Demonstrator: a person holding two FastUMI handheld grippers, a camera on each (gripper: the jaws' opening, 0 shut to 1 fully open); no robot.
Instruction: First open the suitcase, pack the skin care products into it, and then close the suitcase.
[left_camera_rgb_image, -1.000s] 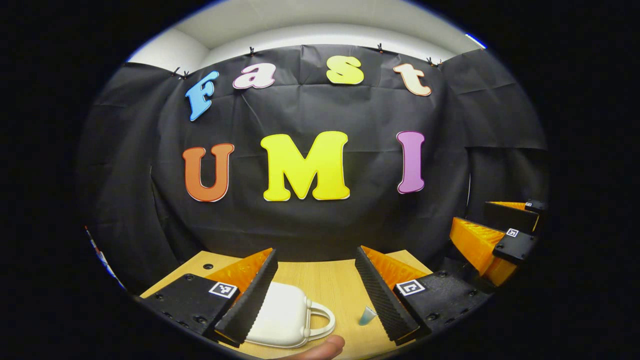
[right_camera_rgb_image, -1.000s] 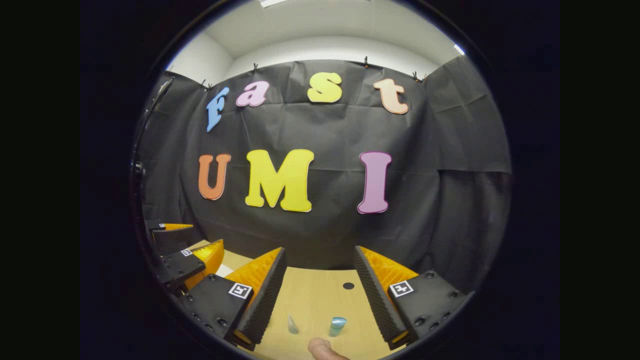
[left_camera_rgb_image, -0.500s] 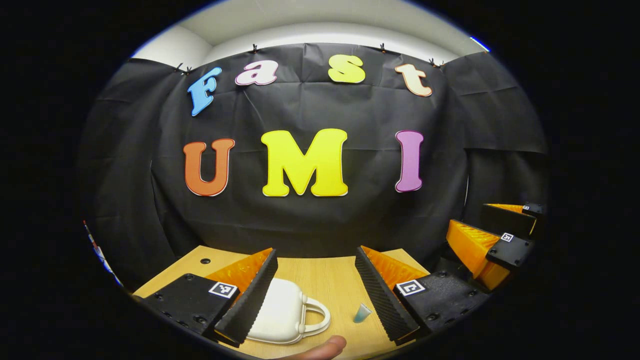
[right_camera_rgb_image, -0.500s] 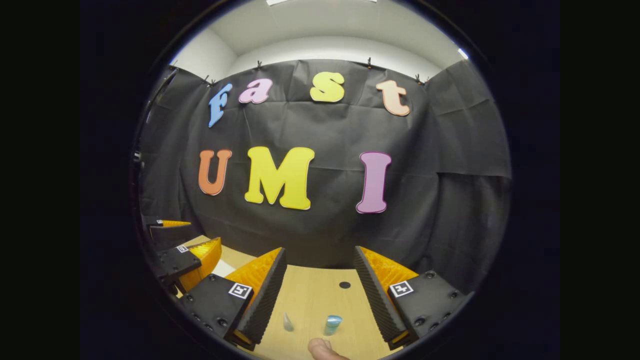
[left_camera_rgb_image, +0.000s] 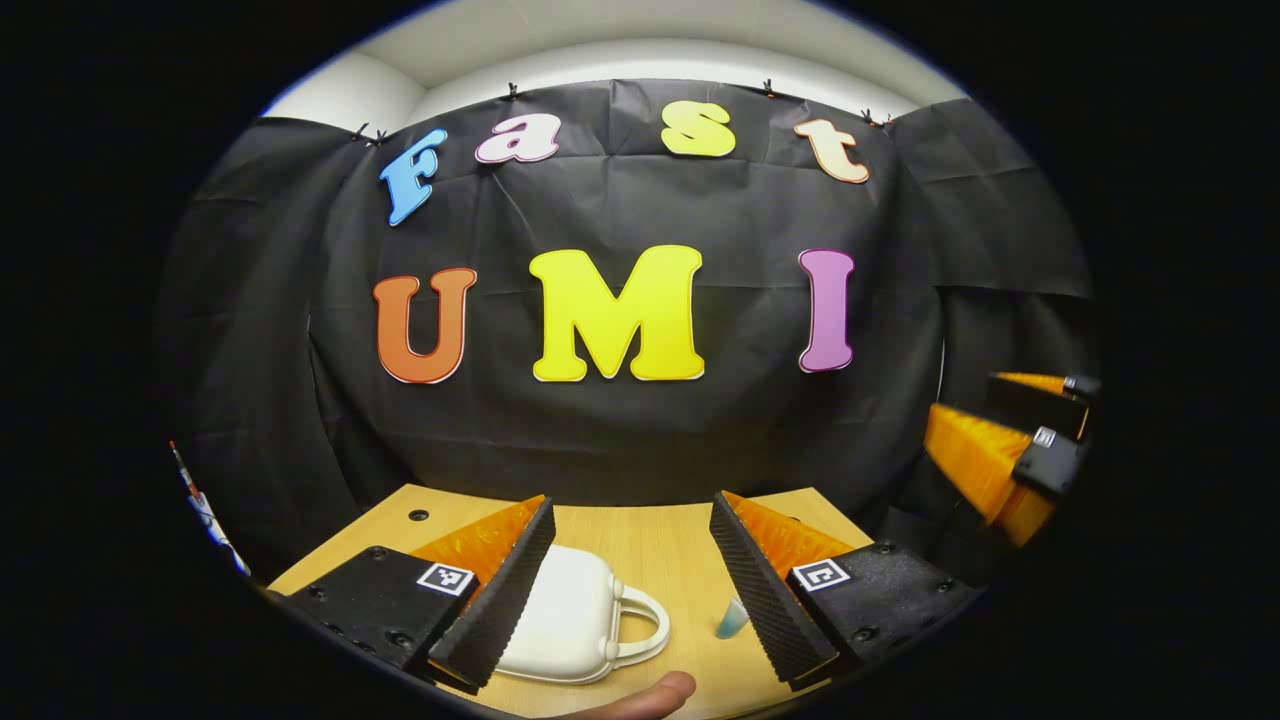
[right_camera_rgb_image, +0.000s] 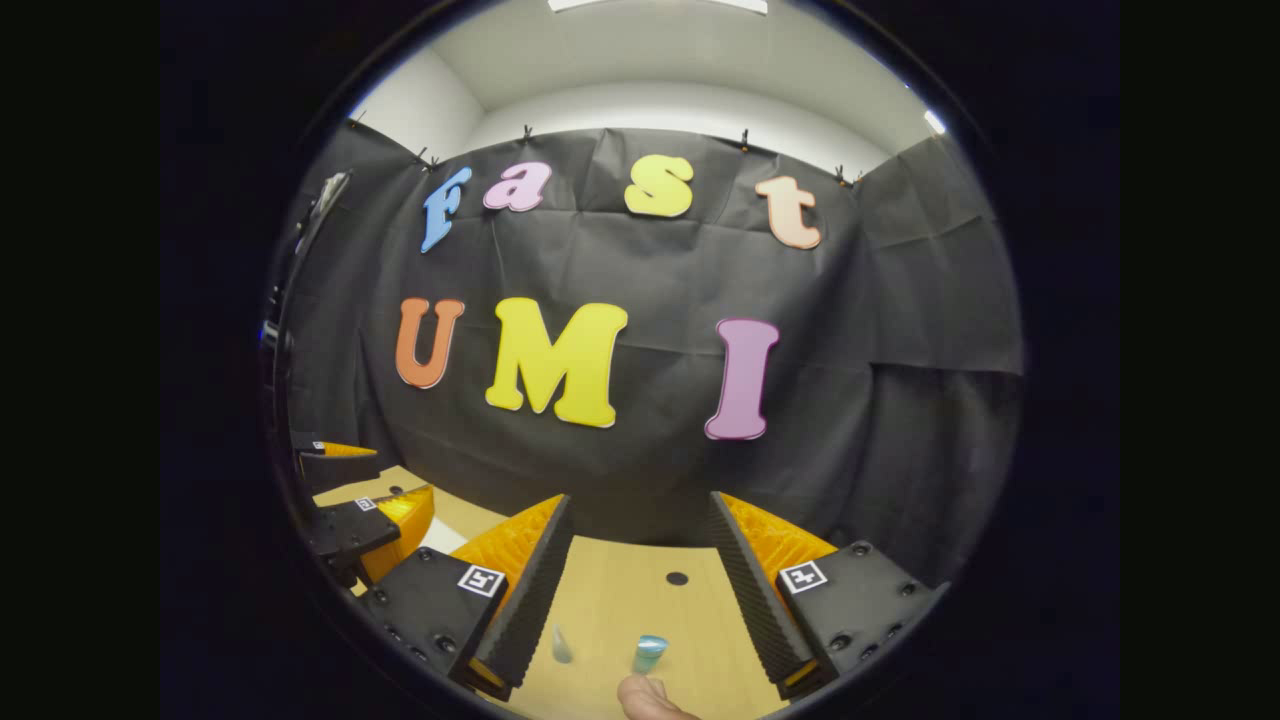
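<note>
I see the suitcase (left_camera_rgb_image: 575, 620) lying flat and closed on the table (left_camera_rgb_image: 650, 545), so I cannot tell what is inside. It is a small white hard shell with rounded corners, its loop handle pointing toward the right. My left gripper (left_camera_rgb_image: 632, 590) hangs above it with jaws wide apart, holding nothing. A small blue-green tube (left_camera_rgb_image: 731, 619) lies just right of the handle. My right gripper (right_camera_rgb_image: 640, 590) also has jaws apart and empty, over a pale tube (right_camera_rgb_image: 561, 645) and a blue-capped bottle (right_camera_rgb_image: 648, 653) standing on the table.
</note>
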